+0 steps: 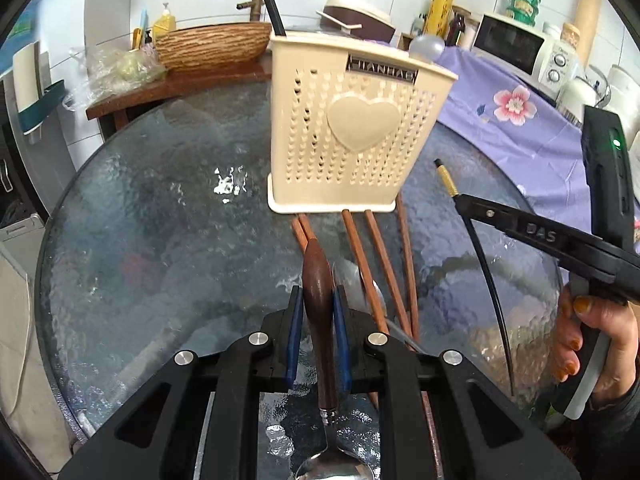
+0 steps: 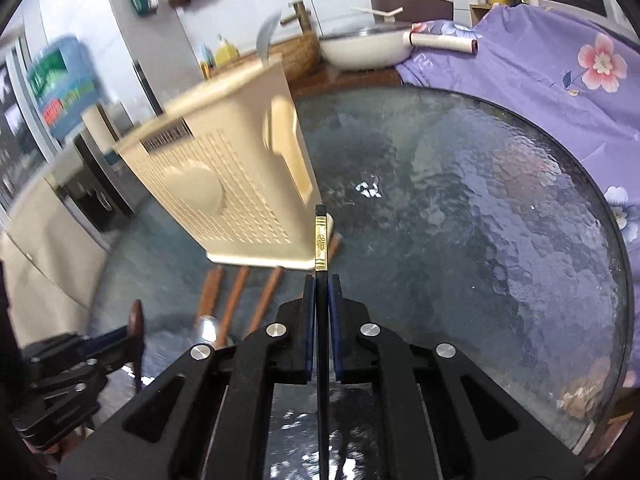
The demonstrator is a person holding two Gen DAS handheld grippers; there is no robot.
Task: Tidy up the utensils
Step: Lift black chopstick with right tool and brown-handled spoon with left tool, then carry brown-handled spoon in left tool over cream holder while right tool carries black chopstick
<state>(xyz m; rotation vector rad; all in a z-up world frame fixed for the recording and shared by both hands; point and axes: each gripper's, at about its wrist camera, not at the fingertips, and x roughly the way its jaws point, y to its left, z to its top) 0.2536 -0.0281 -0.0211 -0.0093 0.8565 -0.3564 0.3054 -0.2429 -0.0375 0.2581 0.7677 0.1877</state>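
Mounted on each hand-held gripper, looking forward and steeply down along the fingers, close above the round glass bench (image 1: 160, 208). Shared by both: the cream utensil basket (image 1: 352, 136), brown chopsticks (image 1: 360, 248) before it, purple flowered cloth (image 2: 540, 76), and each other's gripper.

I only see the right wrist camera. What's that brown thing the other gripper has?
Observer: It's a spoon with a brown wooden handle. The left gripper is shut on the handle, and the shiny metal bowl end points back toward its camera.
Operator: Is anything already in the holder?
Observer: Yes, a black chopstick stands in the left end of the cream utensil holder.
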